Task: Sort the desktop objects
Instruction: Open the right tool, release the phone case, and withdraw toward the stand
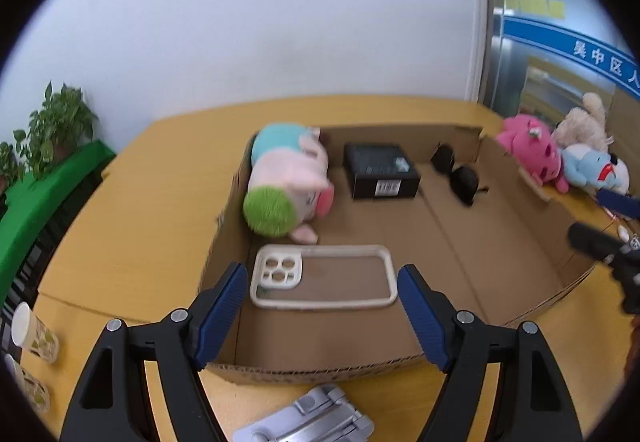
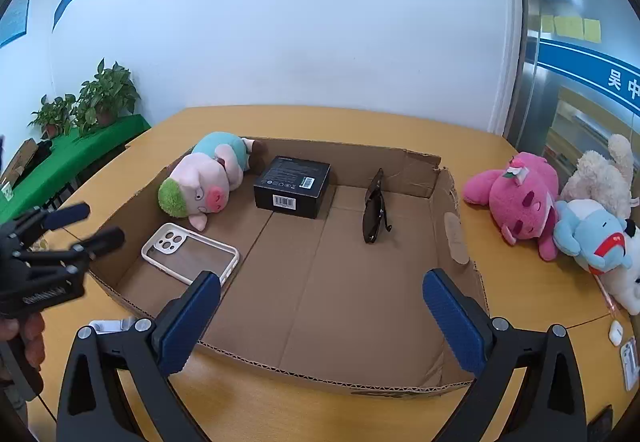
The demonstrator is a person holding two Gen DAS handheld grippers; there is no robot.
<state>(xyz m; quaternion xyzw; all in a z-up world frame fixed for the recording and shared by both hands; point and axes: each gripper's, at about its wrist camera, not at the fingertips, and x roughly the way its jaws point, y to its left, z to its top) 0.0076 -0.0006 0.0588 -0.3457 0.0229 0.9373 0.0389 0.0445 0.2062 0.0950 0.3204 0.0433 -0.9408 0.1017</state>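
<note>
In the cardboard tray [image 2: 452, 197] on the yellow table [image 2: 320, 121], four things already lie sorted. Far left, the pig plush [image 2: 204, 181] lies on its side in the back corner, soft and light, easy to pinch anywhere on the body. Just in front of it sits the phone case [image 2: 190, 254], flat on the tray floor near the left wall; it looks thin and slick, and likely best taken across its short sides by the rim. Mid-tray, the black box [image 2: 292, 181] stands square and stiff, a sure grip across its flat faces. Right of that, the sunglasses [image 2: 375, 207] balance on edge, fragile, probably safest by the frame and not the lenses.

The left gripper [image 1: 320, 316] hangs over the near-left corner, jaws wide and empty, the case lying beyond them. The right gripper [image 2: 320, 318] hovers above the tray's front wall, jaws at full spread, nothing between them.

Outside, to the right, three plush toys wait on the table: pink [image 2: 520, 201], cream [image 2: 600, 173], blue [image 2: 592, 238]. All squashy and light, so a pinch on the belly should hold. Small white earbuds [image 2: 616, 330] lie nearer the edge, smooth and slippery.
</note>
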